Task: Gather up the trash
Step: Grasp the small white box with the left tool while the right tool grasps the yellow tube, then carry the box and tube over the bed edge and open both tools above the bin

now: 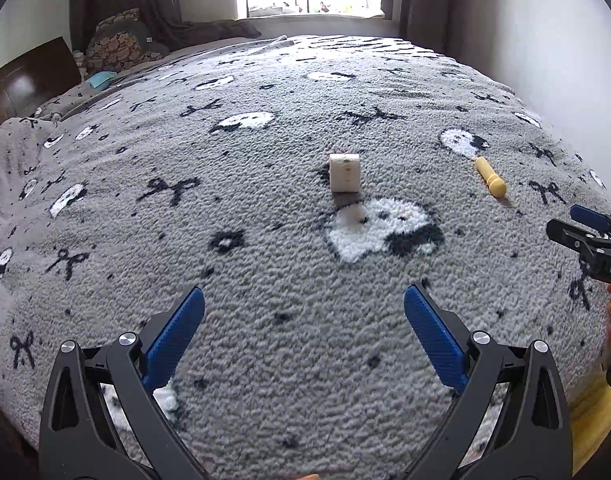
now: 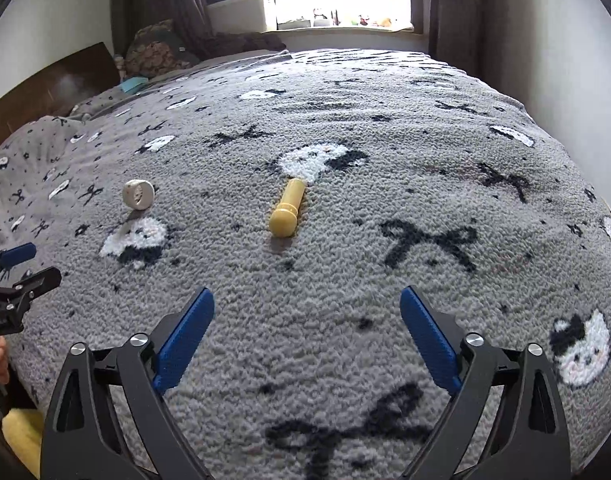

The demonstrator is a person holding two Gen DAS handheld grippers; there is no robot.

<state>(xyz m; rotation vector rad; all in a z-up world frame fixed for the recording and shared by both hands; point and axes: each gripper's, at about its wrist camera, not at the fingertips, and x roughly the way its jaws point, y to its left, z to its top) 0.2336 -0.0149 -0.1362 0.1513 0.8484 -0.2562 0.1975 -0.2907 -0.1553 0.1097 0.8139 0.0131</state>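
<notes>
1. The left gripper point(image 1: 304, 306) is spread wide, its blue pads point(image 1: 173, 340) holding nothing and hovering over the grey blanket point(image 1: 265, 360).
2. A small white roll point(image 1: 345, 172) stands on the blanket straight ahead of the left gripper, well apart from it.
3. The right gripper point(image 2: 307, 306) is also spread wide and empty, held low over the blanket.
4. A yellow tube point(image 2: 288, 209) lies ahead of the right gripper, slightly left of centre, its fat end nearest.
5. The white roll sits further left of the tube.
</notes>
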